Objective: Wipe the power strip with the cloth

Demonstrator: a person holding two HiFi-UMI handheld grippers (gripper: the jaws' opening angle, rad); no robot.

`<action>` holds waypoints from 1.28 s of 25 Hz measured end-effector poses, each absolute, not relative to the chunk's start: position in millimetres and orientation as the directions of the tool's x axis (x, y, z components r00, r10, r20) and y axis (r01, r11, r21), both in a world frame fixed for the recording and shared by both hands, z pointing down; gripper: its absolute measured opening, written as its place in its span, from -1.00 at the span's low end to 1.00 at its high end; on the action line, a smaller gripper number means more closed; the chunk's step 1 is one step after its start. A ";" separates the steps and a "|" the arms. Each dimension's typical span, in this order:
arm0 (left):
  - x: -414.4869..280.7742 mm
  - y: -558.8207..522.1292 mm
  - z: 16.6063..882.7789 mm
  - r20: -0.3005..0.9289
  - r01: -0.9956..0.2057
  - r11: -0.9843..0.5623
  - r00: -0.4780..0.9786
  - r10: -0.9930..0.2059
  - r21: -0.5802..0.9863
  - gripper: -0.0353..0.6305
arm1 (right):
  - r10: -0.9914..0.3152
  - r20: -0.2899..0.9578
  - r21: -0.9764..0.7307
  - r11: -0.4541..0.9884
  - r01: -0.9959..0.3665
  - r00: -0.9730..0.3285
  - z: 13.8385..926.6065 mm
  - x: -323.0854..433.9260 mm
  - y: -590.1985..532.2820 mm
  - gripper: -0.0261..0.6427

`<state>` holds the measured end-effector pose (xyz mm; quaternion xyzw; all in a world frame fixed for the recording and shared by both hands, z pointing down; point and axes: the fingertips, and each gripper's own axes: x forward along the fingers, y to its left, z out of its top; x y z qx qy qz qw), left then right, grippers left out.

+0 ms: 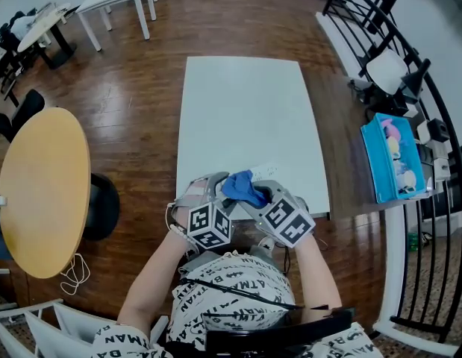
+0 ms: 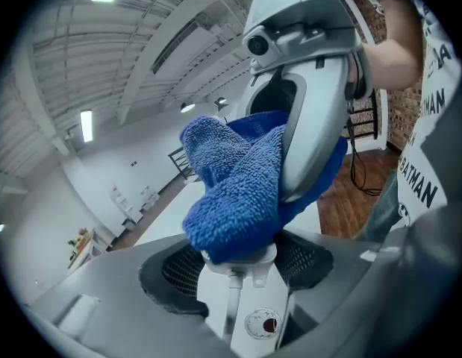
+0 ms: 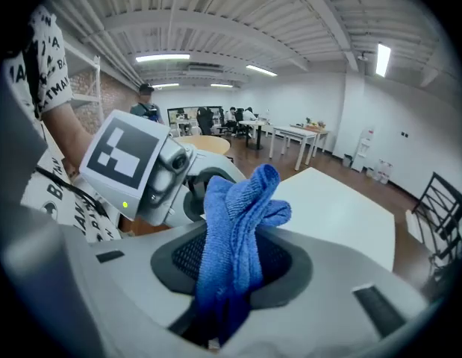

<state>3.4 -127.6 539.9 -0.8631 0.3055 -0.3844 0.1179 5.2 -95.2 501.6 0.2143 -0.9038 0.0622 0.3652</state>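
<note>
Seen from the head, marker cubes and the bunched blue terry cloth are hiding both sets of jaws. The left gripper, in its own view, is clamping the smooth white power strip between mesh pads — far end buried under cloth. The right gripper is pinching the cloth's lower folds tight.

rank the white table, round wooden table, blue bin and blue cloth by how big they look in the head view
1. white table
2. round wooden table
3. blue bin
4. blue cloth, bunched and partly covered, so only the part that shows is counted
</note>
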 end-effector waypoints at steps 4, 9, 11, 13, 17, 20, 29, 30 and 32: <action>6.8 -121.8 536.8 0.577 -0.386 -0.789 0.539 -0.613 -0.478 -0.04 | -0.251 0.695 -0.001 0.937 -0.349 -0.674 501.7 1.0 -85.4 -0.52; 6.1 -120.3 538.1 0.569 -0.388 -0.785 0.543 -0.618 -0.483 -0.05 | -0.238 0.679 -0.008 0.943 -0.331 -0.694 488.6 17.1 -85.8 -0.52; 5.5 -120.9 536.9 0.563 -0.392 -0.784 0.547 -0.620 -0.481 -0.05 | -0.249 0.688 0.006 0.941 -0.338 -0.681 486.4 25.2 -87.9 -0.52; 7.2 -119.8 537.2 0.562 -0.391 -0.792 0.560 -0.609 -0.468 -0.05 | -0.236 0.704 0.013 0.947 -0.321 -0.670 488.4 27.4 -86.0 -0.52; 16.8 -112.9 537.6 0.560 -0.361 -0.810 0.590 -0.582 -0.462 -0.05 | -0.178 0.721 -0.010 0.964 -0.266 -0.670 494.7 11.2 -73.9 -0.52; 22.5 -107.2 537.6 0.556 -0.332 -0.809 0.596 -0.579 -0.485 -0.05 | -0.180 0.737 0.000 0.964 -0.265 -0.651 499.0 3.3 -71.4 -0.52; 14.4 -105.9 531.4 0.530 -0.369 -0.799 0.604 -0.595 -0.475 -0.05 | -0.328 0.767 0.117 0.916 -0.383 -0.551 500.2 44.4 -93.5 -0.51; 13.3 -105.8 531.0 0.527 -0.373 -0.799 0.607 -0.595 -0.472 -0.05 | -0.346 0.770 0.130 0.907 -0.400 -0.536 500.4 52.4 -97.8 -0.51; 11.4 -105.7 530.4 0.523 -0.378 -0.799 0.611 -0.595 -0.467 -0.05 | -0.385 0.777 0.158 0.885 -0.438 -0.498 502.0 70.9 -107.1 -0.52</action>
